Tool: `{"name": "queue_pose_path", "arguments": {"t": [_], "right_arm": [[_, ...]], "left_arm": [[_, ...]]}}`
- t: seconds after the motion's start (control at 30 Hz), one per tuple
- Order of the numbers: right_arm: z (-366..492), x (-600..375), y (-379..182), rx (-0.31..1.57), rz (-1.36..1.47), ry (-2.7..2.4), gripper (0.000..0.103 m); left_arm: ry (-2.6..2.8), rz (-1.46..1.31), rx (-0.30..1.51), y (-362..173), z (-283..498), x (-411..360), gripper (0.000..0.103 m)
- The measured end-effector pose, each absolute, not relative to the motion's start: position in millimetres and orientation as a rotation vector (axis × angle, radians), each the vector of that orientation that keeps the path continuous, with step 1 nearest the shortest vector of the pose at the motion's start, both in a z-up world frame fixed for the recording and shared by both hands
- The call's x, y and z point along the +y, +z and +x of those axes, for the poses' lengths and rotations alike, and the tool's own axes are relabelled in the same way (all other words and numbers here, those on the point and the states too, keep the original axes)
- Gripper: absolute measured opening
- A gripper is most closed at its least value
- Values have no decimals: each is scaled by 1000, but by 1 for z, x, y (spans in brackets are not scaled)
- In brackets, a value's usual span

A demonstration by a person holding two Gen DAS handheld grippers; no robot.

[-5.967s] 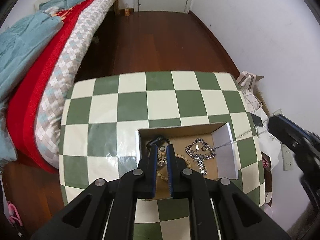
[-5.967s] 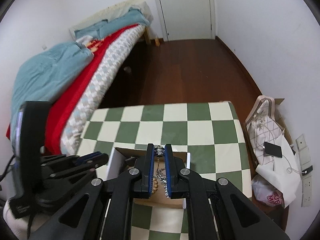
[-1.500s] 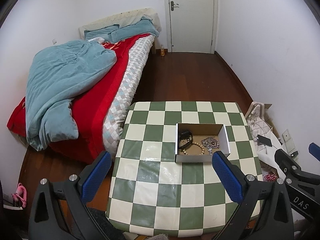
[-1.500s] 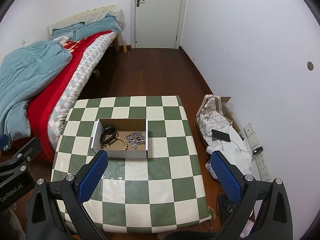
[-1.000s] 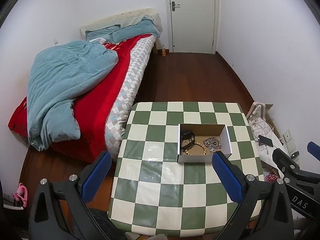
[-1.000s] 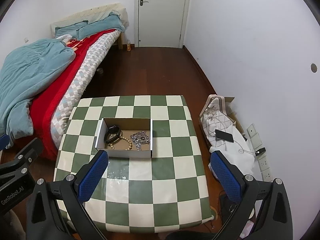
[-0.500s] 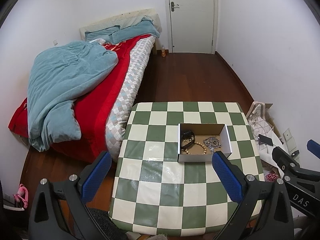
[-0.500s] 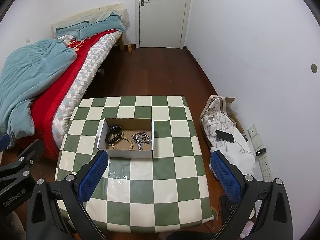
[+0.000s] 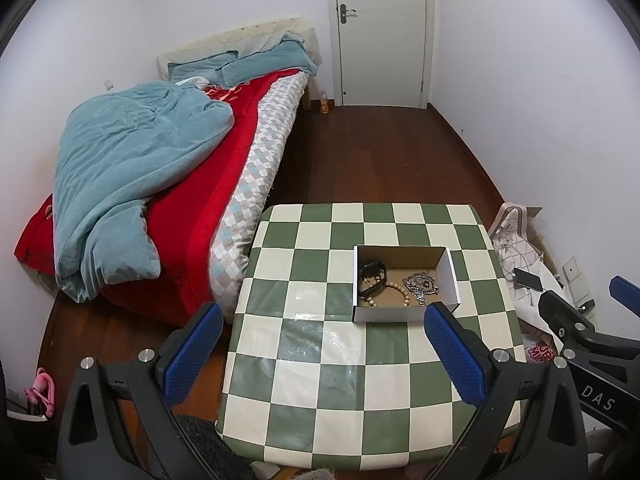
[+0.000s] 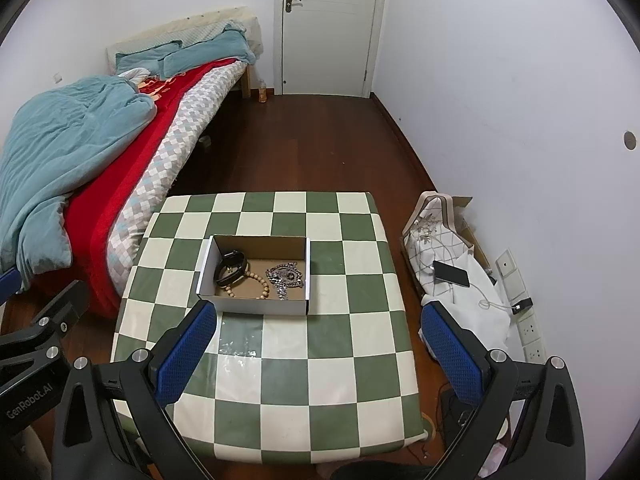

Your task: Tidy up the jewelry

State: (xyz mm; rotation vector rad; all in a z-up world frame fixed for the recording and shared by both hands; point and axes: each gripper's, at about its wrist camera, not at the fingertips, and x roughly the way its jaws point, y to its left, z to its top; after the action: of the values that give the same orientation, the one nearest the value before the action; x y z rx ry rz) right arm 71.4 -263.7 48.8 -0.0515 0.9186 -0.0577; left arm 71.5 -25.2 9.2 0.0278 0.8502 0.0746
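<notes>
A cardboard box (image 9: 388, 314) with white outer walls sits on the green-and-white checkered table (image 9: 320, 380). It holds a black band (image 9: 372, 276), a wooden bead bracelet (image 9: 394, 294) and a silver chain (image 9: 420, 283). My left gripper (image 9: 321, 312) hovers high above the table's near side, open and holding nothing. The right wrist view shows the same box (image 10: 256, 306), band (image 10: 231, 268), beads (image 10: 256, 284) and chain (image 10: 285, 274). My right gripper (image 10: 318, 312) is likewise open and well above the table (image 10: 320, 380).
A bed (image 9: 160, 160) with a red cover and teal blanket runs along the table's left side. A patterned bag (image 10: 436, 232) and a phone (image 10: 451, 274) lie on the floor at the right, by the wall. Dark wood floor leads to a white door (image 9: 380, 32).
Six seconds ago both grippers were shut low over the box, the right on the silver chain. Both now stand open, pulled up and back. Over the last second the views barely shift.
</notes>
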Motion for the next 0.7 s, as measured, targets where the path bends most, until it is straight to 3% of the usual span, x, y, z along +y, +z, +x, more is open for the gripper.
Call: {"name": "queue_pose_path", "arguments": {"t": [0.7], "right_arm": [[69,-262,52,914,-55,-52,103]], "left_arm": [[77,30,844,13,71,-25,103]]}}
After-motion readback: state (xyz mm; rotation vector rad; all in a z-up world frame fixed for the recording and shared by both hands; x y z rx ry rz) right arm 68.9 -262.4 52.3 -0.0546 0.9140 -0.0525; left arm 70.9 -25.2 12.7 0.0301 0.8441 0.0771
